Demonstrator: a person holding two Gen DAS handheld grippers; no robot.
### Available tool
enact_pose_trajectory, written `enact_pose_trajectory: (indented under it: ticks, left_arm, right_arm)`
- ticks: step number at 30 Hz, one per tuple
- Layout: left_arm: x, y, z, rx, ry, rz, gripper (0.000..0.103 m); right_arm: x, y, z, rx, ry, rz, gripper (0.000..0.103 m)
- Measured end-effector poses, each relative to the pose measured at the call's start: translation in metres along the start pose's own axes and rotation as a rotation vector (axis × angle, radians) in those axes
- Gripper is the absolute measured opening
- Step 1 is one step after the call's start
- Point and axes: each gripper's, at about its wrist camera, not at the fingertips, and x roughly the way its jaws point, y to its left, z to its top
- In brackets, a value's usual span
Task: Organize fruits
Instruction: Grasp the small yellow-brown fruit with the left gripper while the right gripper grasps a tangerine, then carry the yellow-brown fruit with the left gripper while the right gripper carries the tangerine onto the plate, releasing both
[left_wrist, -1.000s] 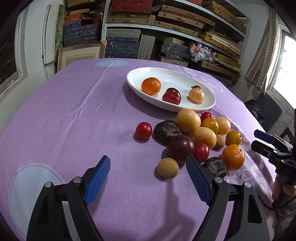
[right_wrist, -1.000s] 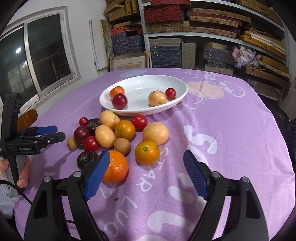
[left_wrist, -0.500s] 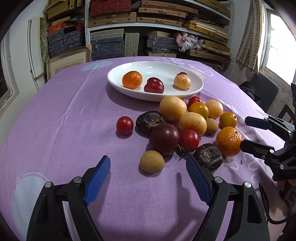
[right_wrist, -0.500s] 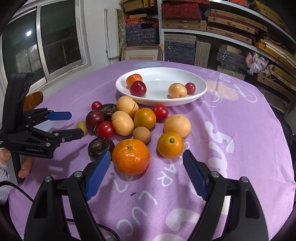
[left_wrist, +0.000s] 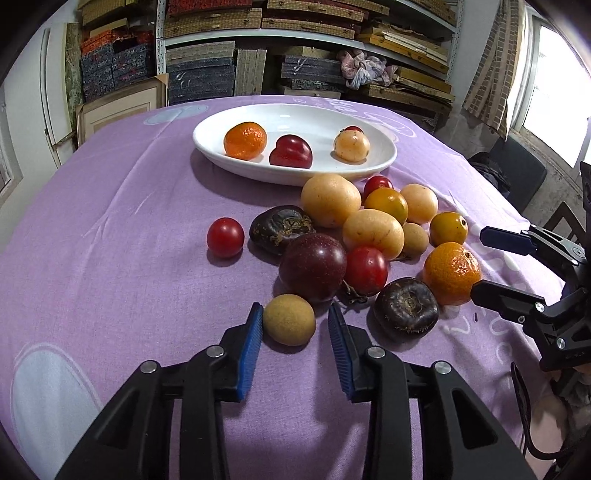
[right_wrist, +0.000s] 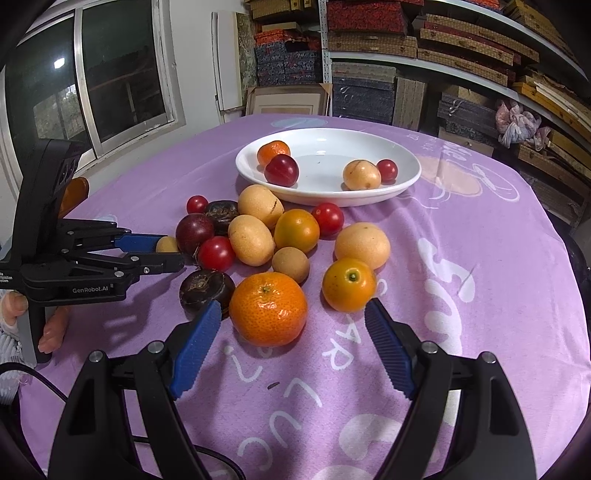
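A small tan round fruit (left_wrist: 289, 319) lies on the purple cloth at the near edge of a pile of loose fruit. My left gripper (left_wrist: 295, 314) has it between its blue pads; the jaws are closing, the left pad touching it and the right pad a sliver away. My right gripper (right_wrist: 291, 304) stands open, its tips on either side of a big orange mandarin (right_wrist: 267, 308) without touching it. The white oval plate (left_wrist: 207, 140) behind the pile holds a mandarin, a dark red plum, a pale yellow fruit and a cherry tomato.
The pile holds yellow fruits, cherry tomatoes, a purple passion fruit (left_wrist: 313, 266) and two dark wrinkled fruits (left_wrist: 406, 303). One tomato (left_wrist: 225, 237) sits apart on the left. Shelves of boxes stand behind the table, and a window is at the left of the right wrist view.
The left jaws went from wide apart to narrow around the tan fruit as that gripper came closer. The right gripper closed in on the big mandarin, its jaws just as wide.
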Motion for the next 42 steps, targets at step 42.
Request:
enact_pose_trajectory:
  ticks: [42]
  left_arm:
    - [-0.063, 0.027, 0.078, -0.106, -0.245, 0.053, 0.028]
  right_arm:
    - [-0.062, -0.060, 0.091, 0.161, -0.224, -0.012, 0.047]
